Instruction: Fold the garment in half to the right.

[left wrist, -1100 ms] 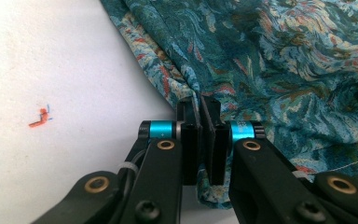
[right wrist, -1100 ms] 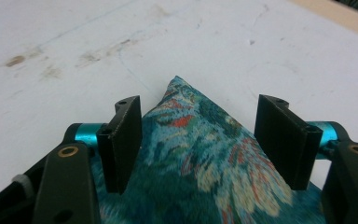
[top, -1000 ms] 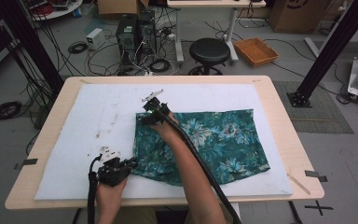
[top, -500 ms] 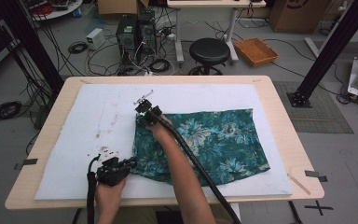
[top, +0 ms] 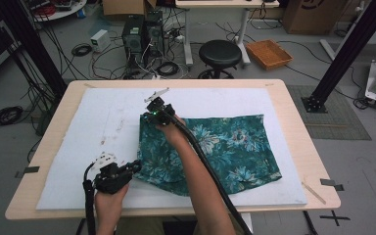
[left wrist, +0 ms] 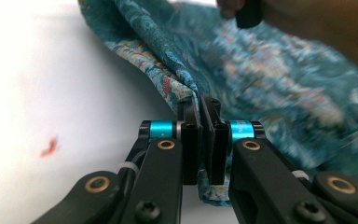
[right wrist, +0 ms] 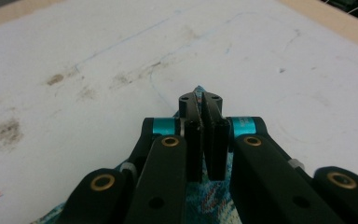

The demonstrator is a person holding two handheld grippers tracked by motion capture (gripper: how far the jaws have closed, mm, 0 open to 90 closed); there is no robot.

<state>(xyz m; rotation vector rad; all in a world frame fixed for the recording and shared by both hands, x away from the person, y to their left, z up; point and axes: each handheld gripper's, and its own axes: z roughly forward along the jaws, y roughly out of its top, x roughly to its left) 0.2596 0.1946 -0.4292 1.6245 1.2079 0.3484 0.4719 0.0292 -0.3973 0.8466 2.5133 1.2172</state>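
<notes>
Shorts [top: 215,149], teal and floral, lay on the white mat [top: 107,122] at the table's centre-right, gripped at two left-edge corners.
Your right gripper [top: 152,106] pinched the eleven o'clock corner and your left gripper [top: 127,171] the seven o'clock corner, both clamped tight on cloth; next, you probably needed to lift both together and fold rightward.
</notes>
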